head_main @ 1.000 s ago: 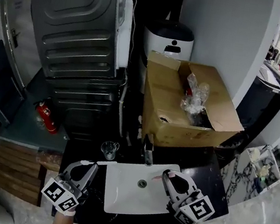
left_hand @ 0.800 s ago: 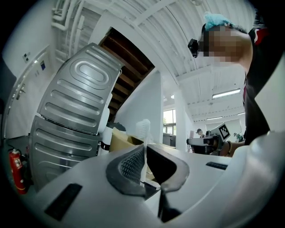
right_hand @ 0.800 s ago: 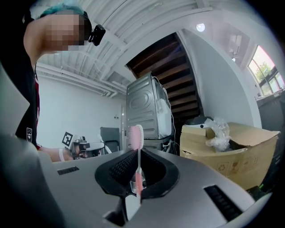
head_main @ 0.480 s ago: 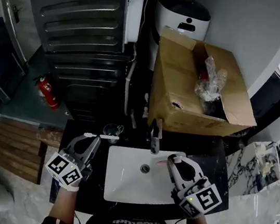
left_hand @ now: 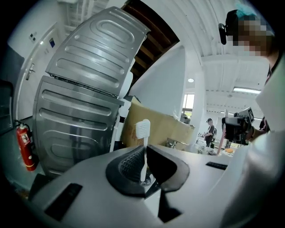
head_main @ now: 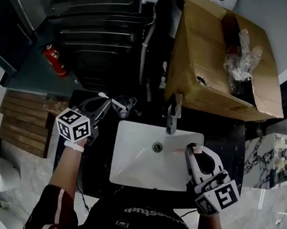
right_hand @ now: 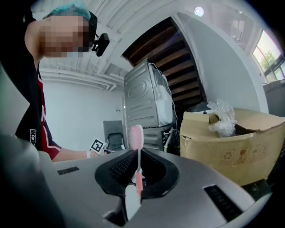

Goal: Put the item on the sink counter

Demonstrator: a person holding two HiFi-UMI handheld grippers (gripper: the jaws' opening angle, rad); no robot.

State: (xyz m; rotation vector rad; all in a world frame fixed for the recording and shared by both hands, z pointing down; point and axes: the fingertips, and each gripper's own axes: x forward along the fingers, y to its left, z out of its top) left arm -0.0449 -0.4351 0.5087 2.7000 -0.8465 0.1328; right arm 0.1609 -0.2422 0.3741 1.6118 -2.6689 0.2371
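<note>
Gripper views show us the left claw (left_hand: 144, 156) clamped on a white toothbrush (left_hand: 143, 133) and the right claw (right_hand: 137, 171) on a pink toothbrush (right_hand: 136, 136); only the head view shows the sink (head_main: 135, 164).

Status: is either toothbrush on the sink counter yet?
Done: none visibly. In hand: left gripper clamps the white toothbrush near the glass; right gripper clamps the pink toothbrush over the basin. Left: set both on the black counter.

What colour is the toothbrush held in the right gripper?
Pink; the toothbrush shows best in the right gripper view.
</note>
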